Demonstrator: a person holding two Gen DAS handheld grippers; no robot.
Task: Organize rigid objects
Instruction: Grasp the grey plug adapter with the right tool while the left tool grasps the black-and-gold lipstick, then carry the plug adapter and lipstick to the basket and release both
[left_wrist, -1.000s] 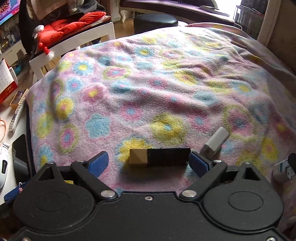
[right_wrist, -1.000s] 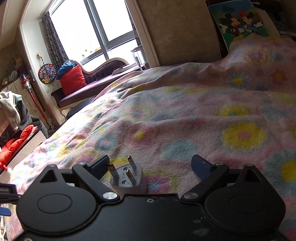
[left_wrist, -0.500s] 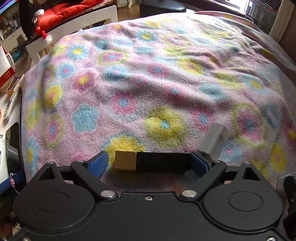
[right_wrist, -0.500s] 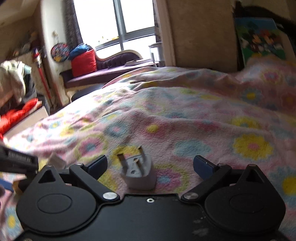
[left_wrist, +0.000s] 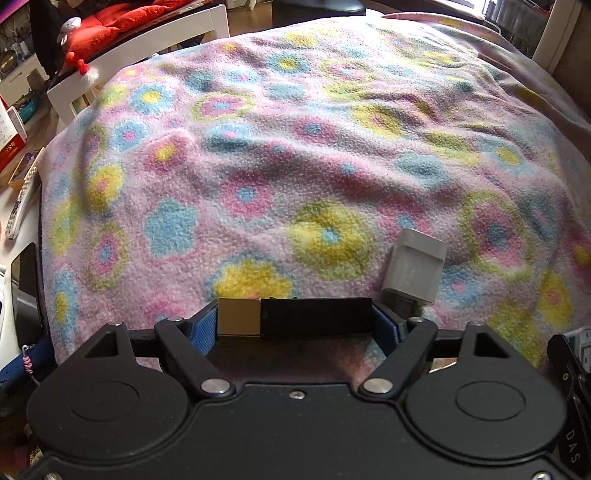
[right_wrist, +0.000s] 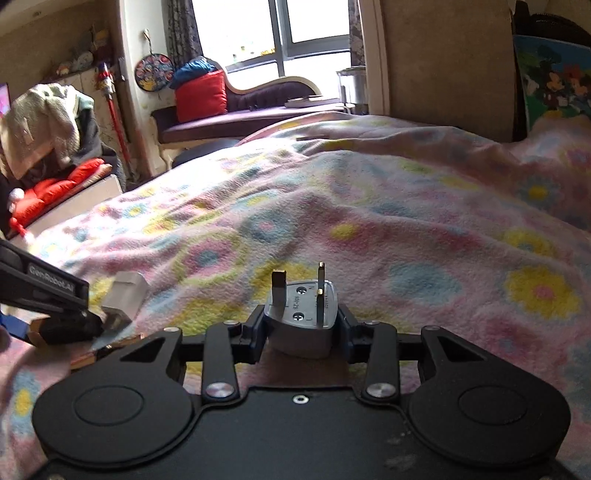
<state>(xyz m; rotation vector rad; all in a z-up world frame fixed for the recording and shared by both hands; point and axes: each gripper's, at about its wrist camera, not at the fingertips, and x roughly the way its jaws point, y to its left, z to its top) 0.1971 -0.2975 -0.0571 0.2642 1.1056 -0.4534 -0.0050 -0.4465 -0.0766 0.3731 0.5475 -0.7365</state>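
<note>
- Left gripper (left_wrist: 295, 320) is pointing steeply down at the flowered fleece blanket (left_wrist: 295, 155); its jaws have just been closing and the blue pads (left_wrist: 205, 328) are pressing both ends of a black bar with a gold end (left_wrist: 295, 317), gold end at 9 o'clock.
- A grey block-shaped adapter (left_wrist: 413, 267) is lying on the blanket at about 2 o'clock from the bar, just beside the left gripper's right fingertip.
- Right gripper (right_wrist: 301, 326) has just been closing; its jaws are clenching a grey three-pin plug (right_wrist: 301, 319) by the sides, pins sticking up toward 12 o'clock.
- In the right wrist view, the left gripper's body is showing at 9 o'clock, with the grey adapter next to it.
- A red cushion (right_wrist: 201, 96) is sitting on the window seat at 11 o'clock, well apart.
</note>
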